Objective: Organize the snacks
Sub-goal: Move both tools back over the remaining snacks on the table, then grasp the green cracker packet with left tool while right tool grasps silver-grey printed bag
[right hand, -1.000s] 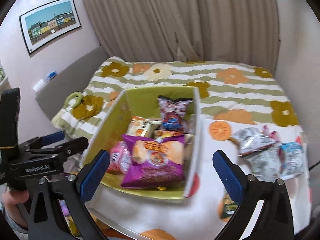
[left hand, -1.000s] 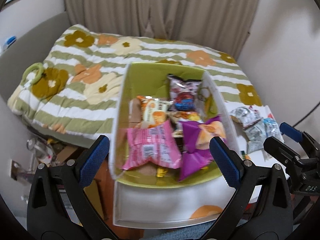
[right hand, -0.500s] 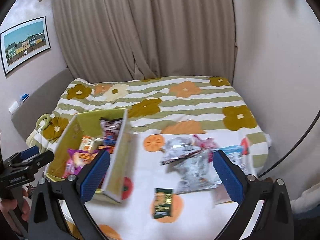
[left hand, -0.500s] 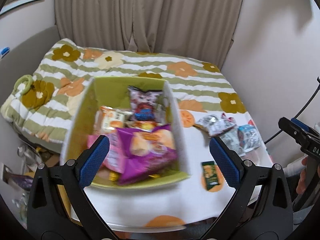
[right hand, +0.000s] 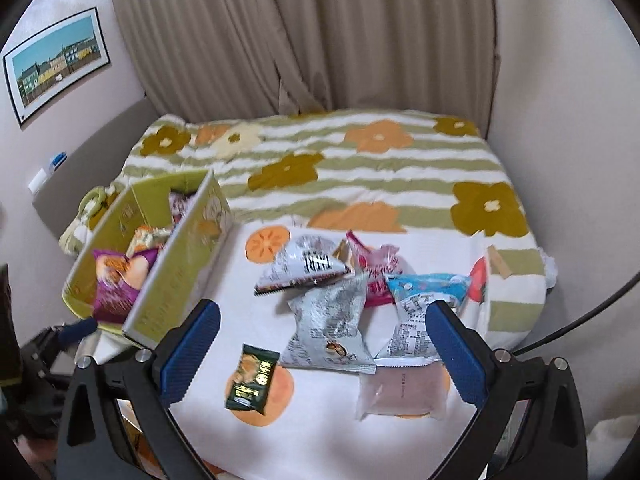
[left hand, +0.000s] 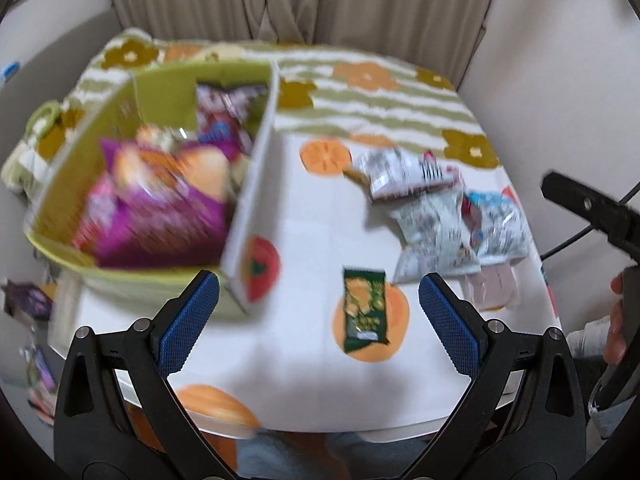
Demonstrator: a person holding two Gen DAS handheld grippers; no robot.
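Both views have swung right since a second ago. The green box (right hand: 148,264) now sits left, and the loose snack packets (right hand: 332,312) fill the centre between the right gripper (right hand: 320,348).

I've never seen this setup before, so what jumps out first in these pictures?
A green box crammed with bright snack bags, a purple bag on top, sits at the table's left. Loose packets lie to its right, the small dark green packet nearest. Behind spreads a flowered, striped blanket.

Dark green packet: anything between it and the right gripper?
Nothing visible. The dark green packet lies alone on the white cloth, apart from the snack pile, just ahead of the open right gripper.
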